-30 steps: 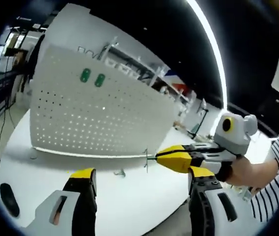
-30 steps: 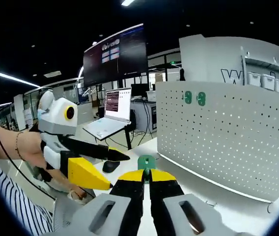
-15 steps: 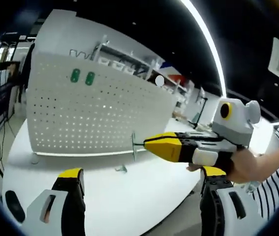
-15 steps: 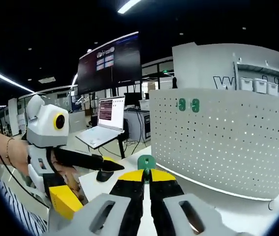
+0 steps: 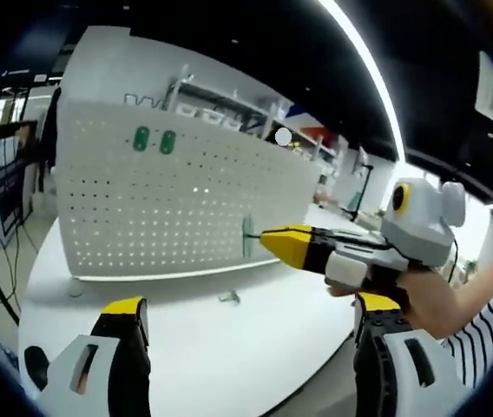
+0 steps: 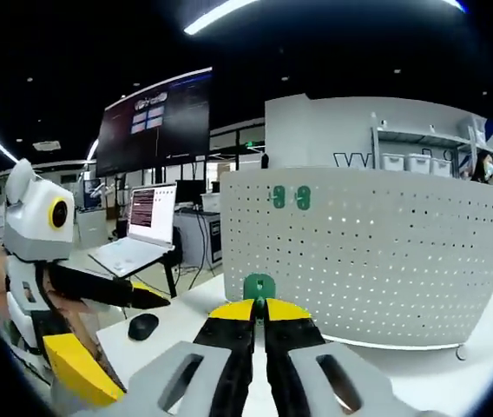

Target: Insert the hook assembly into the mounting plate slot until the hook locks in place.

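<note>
Open lab w/ ceiling light strips, white table (image 5: pixel 229 347); white pegboard (image 5: pixel 168 208) standing upright on it, two green hooks (image 5: pixel 154 140) already mounted at its 11 o'clock. My right gripper (image 6: pixel 259 306): jaws pinched closed on green hook assembly (image 6: pixel 259 287), held near the board's lower face but apart from it. My left gripper (image 5: pixel 246 317): jaws spread wide, nothing in them. A small loose piece (image 5: pixel 229 297) lies on table by the board foot. Risks, my guess: hook tilts in thin pinch, pegs miss holes; push w/o bracing tips or slides board; half-seated hook won't lock.
</note>
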`<state>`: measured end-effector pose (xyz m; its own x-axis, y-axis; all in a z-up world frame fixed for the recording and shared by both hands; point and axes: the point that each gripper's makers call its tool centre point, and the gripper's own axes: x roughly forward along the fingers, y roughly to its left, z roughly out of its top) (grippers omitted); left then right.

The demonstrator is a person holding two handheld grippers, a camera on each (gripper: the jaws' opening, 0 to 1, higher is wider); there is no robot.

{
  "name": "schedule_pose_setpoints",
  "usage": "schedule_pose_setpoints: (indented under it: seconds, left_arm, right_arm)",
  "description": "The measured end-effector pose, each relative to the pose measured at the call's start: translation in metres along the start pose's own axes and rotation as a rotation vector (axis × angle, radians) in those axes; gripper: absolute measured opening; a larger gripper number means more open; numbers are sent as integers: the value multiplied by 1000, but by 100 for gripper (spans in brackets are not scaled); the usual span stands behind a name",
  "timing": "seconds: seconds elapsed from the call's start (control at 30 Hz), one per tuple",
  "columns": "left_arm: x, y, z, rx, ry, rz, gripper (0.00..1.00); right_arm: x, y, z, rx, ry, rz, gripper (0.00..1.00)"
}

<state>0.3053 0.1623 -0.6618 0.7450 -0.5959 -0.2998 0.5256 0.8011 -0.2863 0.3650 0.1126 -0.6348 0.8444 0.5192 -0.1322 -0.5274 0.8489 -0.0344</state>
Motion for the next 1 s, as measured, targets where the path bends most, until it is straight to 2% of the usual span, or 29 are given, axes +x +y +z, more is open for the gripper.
schedule_pose_setpoints:
  seconds: [0.13,0.33,0.47,0.57,0.8,0.87,0.93,1.0]
  left_arm:
    - [-2,3,0,34,0,17,100]
    - [-3,10,-2,36,14,27,100]
    - [-4,13,-5,33,23,33,100]
    - [-5,27,-23,26,108,94,100]
    - [-8,36,-25,13,110,104,100]
    - [-10,43,-23,33,103,130,100]
    - [-13,54,-25,74,123,167,100]
    - [-13,57,-26,77,127,165,100]
  right_arm:
    - [11,-12,3,-7,-26,-69,0]
    - [29,-20,11,2,-53,-113,0]
    - [47,-27,22,-24,-77,-135,0]
    - [61,-33,28,-15,-88,-152,0]
    - [86,-50,41,-10,-113,-211,0]
    - [93,-52,44,-3,-114,-207,0]
    - [99,-53,49,-13,-121,-210,0]
    - [106,-55,53,-11,-126,-214,0]
